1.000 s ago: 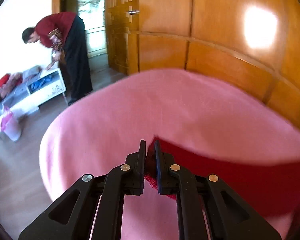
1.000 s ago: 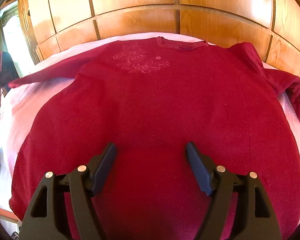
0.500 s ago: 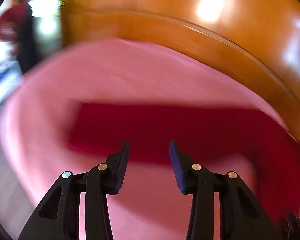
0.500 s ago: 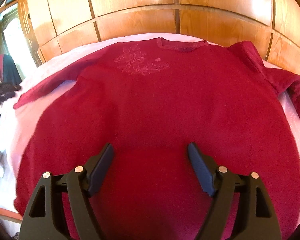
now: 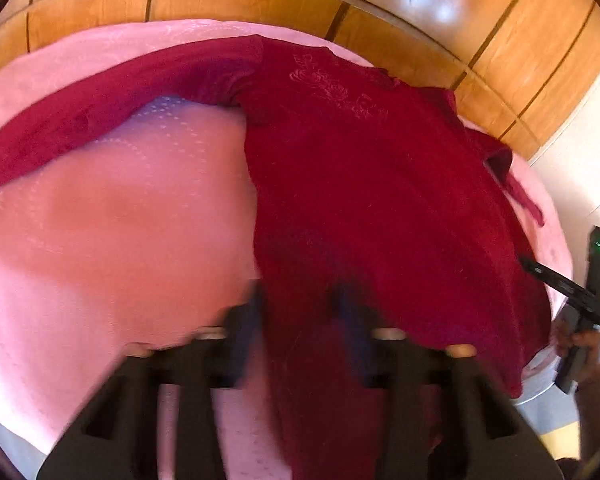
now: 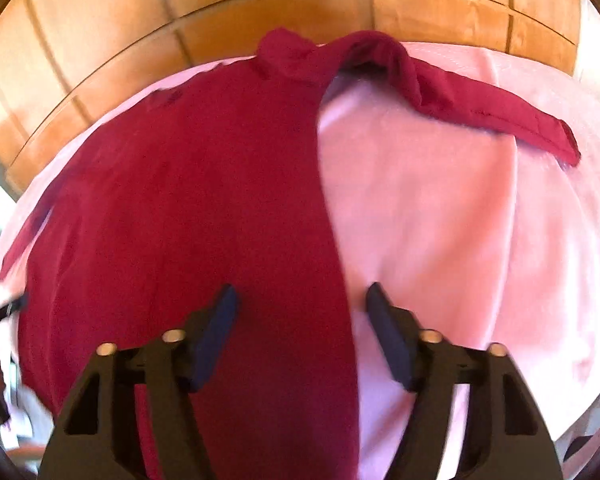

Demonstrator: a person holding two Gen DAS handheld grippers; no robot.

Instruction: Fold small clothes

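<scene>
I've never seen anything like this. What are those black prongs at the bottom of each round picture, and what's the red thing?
Each picture comes from a fisheye camera fixed to a hand-held gripper; no robot, a person carries one in each hand. The prongs are its two fingers. The left gripper and right gripper are both open, holding nothing. The red thing is a long-sleeved top spread flat on a pink cover, embroidery on its chest, sleeves stretched out. Each gripper hovers at one side edge of the top. Wooden panels stand behind.
</scene>
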